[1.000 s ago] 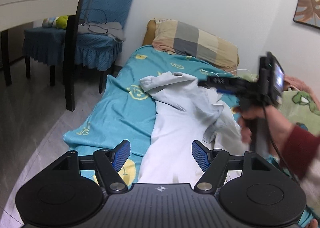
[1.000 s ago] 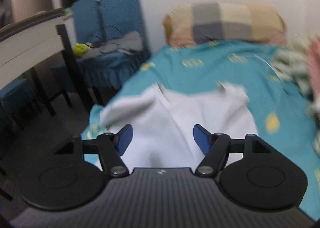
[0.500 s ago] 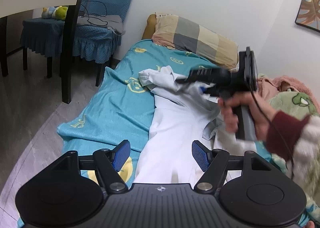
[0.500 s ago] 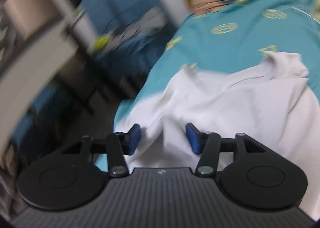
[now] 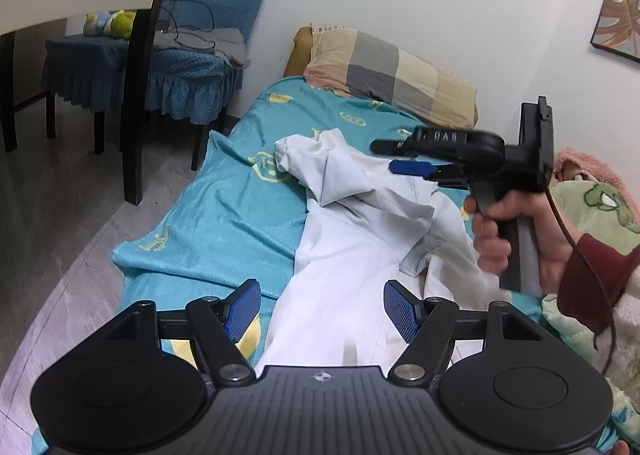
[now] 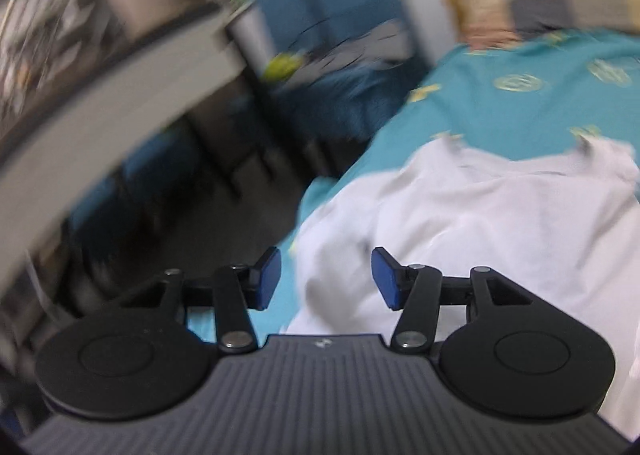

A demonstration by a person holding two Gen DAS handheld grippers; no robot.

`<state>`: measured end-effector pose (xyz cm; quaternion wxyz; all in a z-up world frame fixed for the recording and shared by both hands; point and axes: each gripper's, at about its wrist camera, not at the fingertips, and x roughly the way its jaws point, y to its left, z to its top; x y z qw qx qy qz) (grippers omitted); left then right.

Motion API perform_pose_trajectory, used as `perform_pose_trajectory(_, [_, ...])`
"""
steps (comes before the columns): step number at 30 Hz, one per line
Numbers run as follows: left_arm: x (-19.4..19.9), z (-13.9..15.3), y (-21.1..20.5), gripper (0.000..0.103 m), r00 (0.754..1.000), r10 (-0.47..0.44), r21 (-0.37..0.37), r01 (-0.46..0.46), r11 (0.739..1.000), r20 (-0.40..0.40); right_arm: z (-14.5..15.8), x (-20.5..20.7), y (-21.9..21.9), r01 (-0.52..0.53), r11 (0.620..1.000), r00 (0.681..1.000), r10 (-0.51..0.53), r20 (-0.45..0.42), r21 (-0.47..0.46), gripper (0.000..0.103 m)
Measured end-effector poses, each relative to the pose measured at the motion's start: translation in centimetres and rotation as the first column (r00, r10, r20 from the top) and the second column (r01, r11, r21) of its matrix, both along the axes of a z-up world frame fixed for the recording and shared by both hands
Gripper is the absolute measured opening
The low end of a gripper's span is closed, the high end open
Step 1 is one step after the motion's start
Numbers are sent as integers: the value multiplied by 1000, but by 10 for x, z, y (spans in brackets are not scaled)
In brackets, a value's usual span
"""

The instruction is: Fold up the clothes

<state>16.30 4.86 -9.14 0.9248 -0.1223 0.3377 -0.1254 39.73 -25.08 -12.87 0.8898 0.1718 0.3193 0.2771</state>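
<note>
Fingers of the left gripper [image 5: 322, 311] stand wide apart above the white shirt [image 5: 344, 255], gripping nothing. Right gripper [image 6: 325, 280], half-spread, also hovers empty. Shirt lies crumpled on the teal bedsheet [image 5: 224, 215].

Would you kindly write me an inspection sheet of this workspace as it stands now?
Surface: bed with teal sheet, wrinkled.
Job's things: white garment, crumpled, sleeve bunched toward the pillow.
Clutter: checked pillow; green blanket at the right edge.
Grippers: left gripper open over the garment's near end, holding nothing; right gripper open over the garment, no cloth pinched.
Cables: black cable from the right gripper; cord on the blue chair.
Surroundings: white wall, framed picture, table.
</note>
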Motion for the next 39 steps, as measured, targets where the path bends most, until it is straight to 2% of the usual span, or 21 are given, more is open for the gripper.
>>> perform_pose_trajectory(1, [1,-1,0,70,1000,-1,-3,1,1000,-4,-4,7,-4,33,999,999,-33,-23,15,54])
perform_pose_trajectory(4, [4,-6,-1,70,1000,-3,2,3,1000,-12,-18,27,1,28,999,996,-25,-81,35,54])
perform_pose_trajectory(8, [5,-10,-5,70,1000,-6,14,6,1000,-20,-27,38,31,-113,993,988,110,-110,-22,53])
perform_pose_trajectory(10, [5,-11,-7,70,1000,-9,21,9,1000,-21,-27,36,48,-173,980,981,164,-103,-94,50])
perform_pose_trajectory(11, [4,-12,-8,70,1000,-11,26,11,1000,-20,-24,32,52,-178,977,982,170,-81,-116,29])
perform_pose_trajectory(13, [4,-12,-10,70,1000,-14,34,15,999,-18,-16,24,52,-166,979,986,163,-32,-116,6])
perform_pose_trajectory(18, [1,-12,-14,70,1000,-22,40,22,999,-10,13,9,26,-26,999,995,29,98,-37,4])
perform_pose_trajectory(22, [1,-14,-17,70,1000,-26,53,26,998,-10,22,13,4,129,991,983,-125,135,-23,4])
perform_pose_trajectory(26, [1,-16,-20,70,999,-32,60,32,998,-13,20,24,-11,302,952,944,-290,154,-54,4])
perform_pose_trajectory(30, [3,-20,-22,70,999,-37,84,38,996,-18,9,40,-20,473,875,876,-453,168,-108,4])
perform_pose_trajectory(35, [7,-26,-21,70,999,-34,88,37,995,-37,-8,47,-39,540,840,840,-534,96,-54,7])
perform_pose_trajectory(39, [8,-26,-21,70,999,-35,77,38,996,-42,-15,31,-57,529,848,849,-529,7,-34,12])
